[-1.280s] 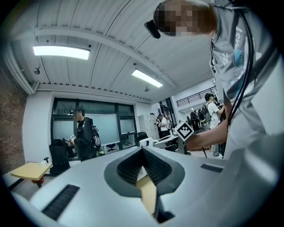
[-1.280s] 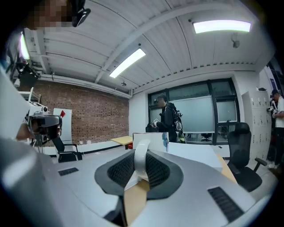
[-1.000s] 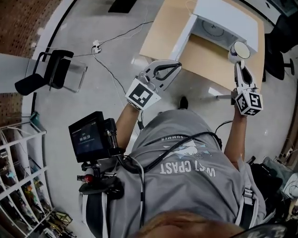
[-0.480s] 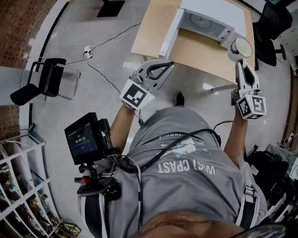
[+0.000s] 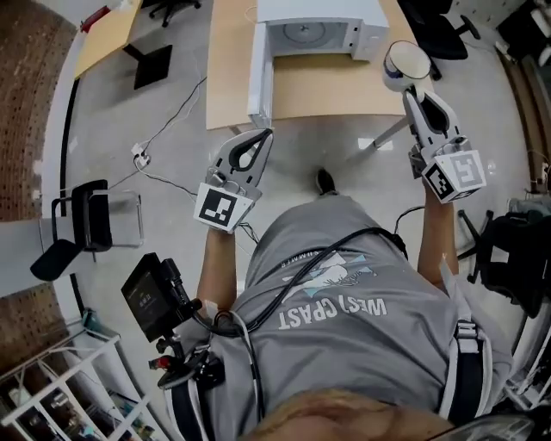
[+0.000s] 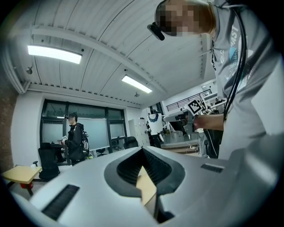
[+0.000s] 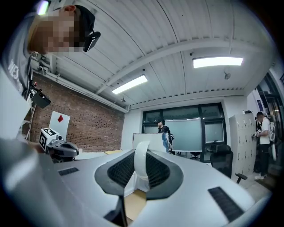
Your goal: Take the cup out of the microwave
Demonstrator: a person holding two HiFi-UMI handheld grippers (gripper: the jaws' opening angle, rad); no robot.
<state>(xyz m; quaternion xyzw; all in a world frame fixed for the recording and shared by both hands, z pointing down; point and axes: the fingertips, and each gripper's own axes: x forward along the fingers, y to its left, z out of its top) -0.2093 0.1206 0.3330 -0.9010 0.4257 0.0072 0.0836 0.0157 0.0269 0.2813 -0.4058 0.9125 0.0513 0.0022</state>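
Observation:
The white cup (image 5: 406,59) is outside the microwave (image 5: 323,21), in the air off the table's right front. My right gripper (image 5: 411,86) is shut on its wall. In the right gripper view the cup's rim (image 7: 141,170) stands between the fingers of that gripper (image 7: 141,155). The microwave's cavity is bare and its door (image 5: 256,77) hangs open at the left. My left gripper (image 5: 261,136) hovers before the table's front edge, below the door, shut on nothing. In the left gripper view its jaws (image 6: 143,150) meet at the tips.
The tan table (image 5: 318,86) carries the microwave. A black chair (image 5: 77,228) and a floor cable (image 5: 164,121) lie to the left. An office chair (image 5: 439,30) stands right of the table. A person (image 6: 74,137) stands across the room.
The right gripper has carried the cup away from the microwave's front, up and out past its right side. The left gripper has drifted back from the table, and the head view has swung.

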